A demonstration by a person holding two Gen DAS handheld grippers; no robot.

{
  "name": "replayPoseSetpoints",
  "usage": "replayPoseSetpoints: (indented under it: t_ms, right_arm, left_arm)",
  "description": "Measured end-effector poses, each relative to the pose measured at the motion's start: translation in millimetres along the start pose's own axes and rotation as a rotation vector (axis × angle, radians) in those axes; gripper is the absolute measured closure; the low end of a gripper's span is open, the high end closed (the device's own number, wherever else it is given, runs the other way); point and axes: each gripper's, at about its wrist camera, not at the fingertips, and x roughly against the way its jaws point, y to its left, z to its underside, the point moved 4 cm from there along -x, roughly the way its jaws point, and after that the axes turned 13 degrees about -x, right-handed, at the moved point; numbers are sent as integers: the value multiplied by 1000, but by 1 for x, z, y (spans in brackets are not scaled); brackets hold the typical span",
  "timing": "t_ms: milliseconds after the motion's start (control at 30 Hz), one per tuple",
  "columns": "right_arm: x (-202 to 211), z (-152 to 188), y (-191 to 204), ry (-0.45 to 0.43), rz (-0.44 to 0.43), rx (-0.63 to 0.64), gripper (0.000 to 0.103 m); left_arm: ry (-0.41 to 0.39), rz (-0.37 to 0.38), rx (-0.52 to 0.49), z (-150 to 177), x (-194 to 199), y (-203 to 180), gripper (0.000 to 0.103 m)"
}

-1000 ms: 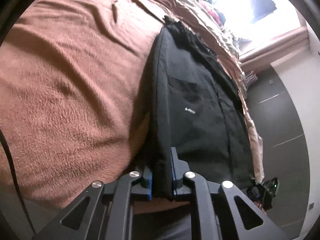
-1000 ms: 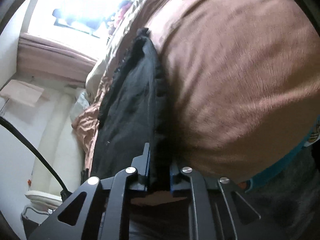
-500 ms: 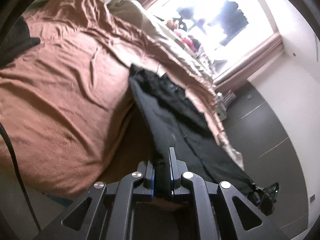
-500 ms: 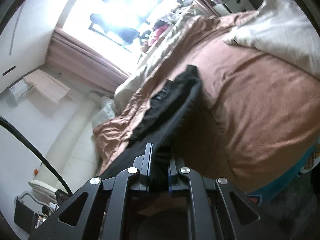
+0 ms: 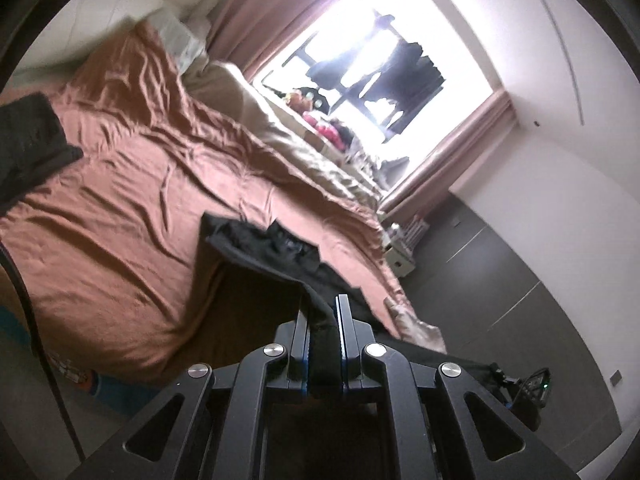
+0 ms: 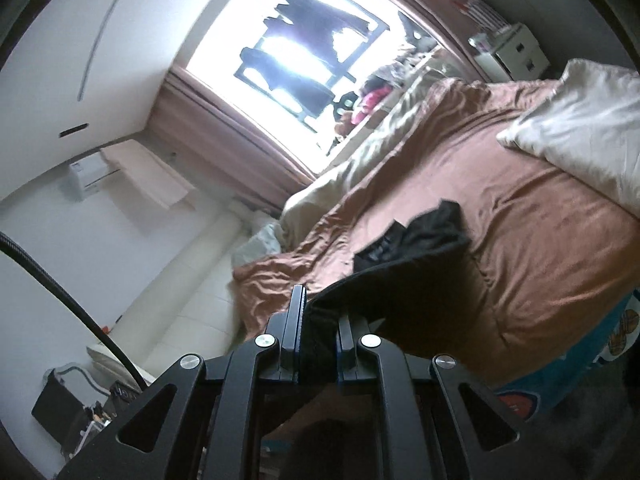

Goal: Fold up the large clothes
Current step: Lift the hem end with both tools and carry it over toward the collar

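Note:
A large black garment (image 5: 276,256) hangs stretched above a bed with a brown cover (image 5: 120,208). Its far end still rests crumpled on the cover. My left gripper (image 5: 322,316) is shut on one near edge of the cloth, which fills the gap between its fingers. In the right wrist view the same black garment (image 6: 416,240) runs from the bed up into my right gripper (image 6: 318,320), which is shut on another near edge. Both grippers are lifted well above the brown cover (image 6: 520,240), and the cloth sags between them and the bed.
Another dark garment (image 5: 28,140) lies at the bed's left. A cream quilt (image 5: 288,140) and a pale pillow (image 6: 580,128) lie along the far side. Behind is a bright window (image 6: 304,48) with curtains. A small cabinet (image 5: 400,256) stands beside the bed over dark floor (image 5: 500,280).
Both grippers have risen and tilted up, lifting the black garment off the bed. It lay flat a second ago; now only its far end touches the cover.

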Motion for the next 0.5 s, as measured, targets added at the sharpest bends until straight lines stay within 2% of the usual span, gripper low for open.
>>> replayPoseSetpoints:
  t_ms: [300,500]
  right_arm:
    - [31,1,17,-35,-94,61,95]
    - [19,-4,4,-43,-89,58,95]
  left_arm:
    - [-102,30,-34,-11,58,-32,92]
    - [-109,25,-46,-16,58,-34,92]
